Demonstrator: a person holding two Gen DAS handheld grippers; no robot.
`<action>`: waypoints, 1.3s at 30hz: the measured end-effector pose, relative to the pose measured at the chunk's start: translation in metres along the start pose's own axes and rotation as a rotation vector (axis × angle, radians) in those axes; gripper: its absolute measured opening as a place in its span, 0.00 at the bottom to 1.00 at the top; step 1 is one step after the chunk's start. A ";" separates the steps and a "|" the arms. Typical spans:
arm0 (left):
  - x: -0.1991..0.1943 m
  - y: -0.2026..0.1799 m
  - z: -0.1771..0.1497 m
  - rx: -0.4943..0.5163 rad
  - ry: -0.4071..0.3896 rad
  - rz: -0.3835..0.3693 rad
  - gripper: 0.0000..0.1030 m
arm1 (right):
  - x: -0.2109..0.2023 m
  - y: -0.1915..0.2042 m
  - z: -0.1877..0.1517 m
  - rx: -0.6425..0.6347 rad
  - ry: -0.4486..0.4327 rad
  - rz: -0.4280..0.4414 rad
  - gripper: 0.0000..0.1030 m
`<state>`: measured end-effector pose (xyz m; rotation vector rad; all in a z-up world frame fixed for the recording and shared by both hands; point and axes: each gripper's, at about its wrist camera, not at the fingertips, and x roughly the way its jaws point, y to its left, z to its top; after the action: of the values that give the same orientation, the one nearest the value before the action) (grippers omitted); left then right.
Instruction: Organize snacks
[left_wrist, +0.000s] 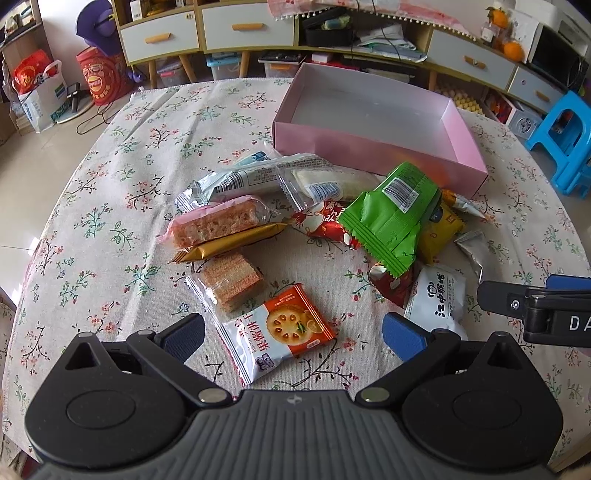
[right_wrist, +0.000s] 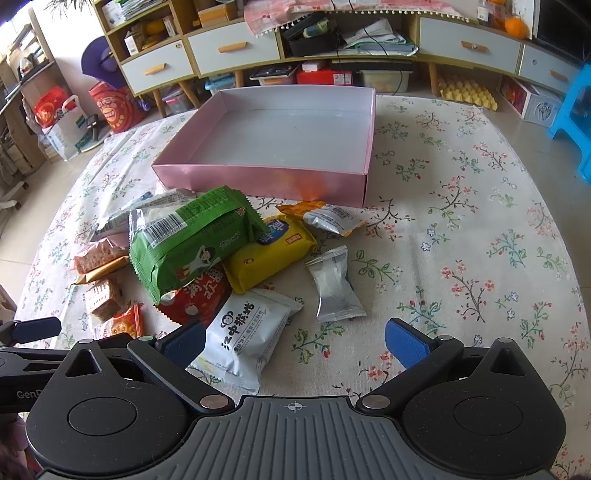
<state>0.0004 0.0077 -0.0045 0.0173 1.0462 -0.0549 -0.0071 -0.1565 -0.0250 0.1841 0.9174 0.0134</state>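
Observation:
A pile of wrapped snacks lies on the floral tablecloth in front of an empty pink box (left_wrist: 369, 144) (right_wrist: 258, 181). My left gripper (left_wrist: 293, 338) is open, low over the near side, with an orange-and-white biscuit packet (left_wrist: 284, 328) between its fingers. A green packet (left_wrist: 391, 218) (right_wrist: 192, 240) tops the pile, over a yellow one (right_wrist: 269, 251). My right gripper (right_wrist: 295, 345) is open, with a white packet (right_wrist: 243, 339) (left_wrist: 436, 302) by its left finger and a silver packet (right_wrist: 334, 286) just ahead. Neither gripper holds anything.
Wafer packets (left_wrist: 218, 221) and a gold bar (left_wrist: 229, 242) lie at the pile's left. The right gripper shows at the left wrist view's right edge (left_wrist: 535, 306). A blue stool (left_wrist: 565, 136) stands off the table's right; cabinets (right_wrist: 332, 40) line the far wall.

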 end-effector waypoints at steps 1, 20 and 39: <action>0.000 0.001 0.000 -0.001 0.001 0.000 1.00 | 0.000 0.000 0.000 -0.001 0.000 0.000 1.00; 0.000 0.005 0.001 -0.008 0.003 -0.002 1.00 | 0.000 0.001 0.002 0.003 0.005 0.002 1.00; -0.001 0.027 0.014 0.031 -0.017 -0.028 1.00 | 0.002 0.005 0.010 0.066 0.067 0.104 1.00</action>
<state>0.0139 0.0344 0.0028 0.0305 1.0284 -0.0965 0.0022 -0.1529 -0.0201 0.2942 0.9753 0.0857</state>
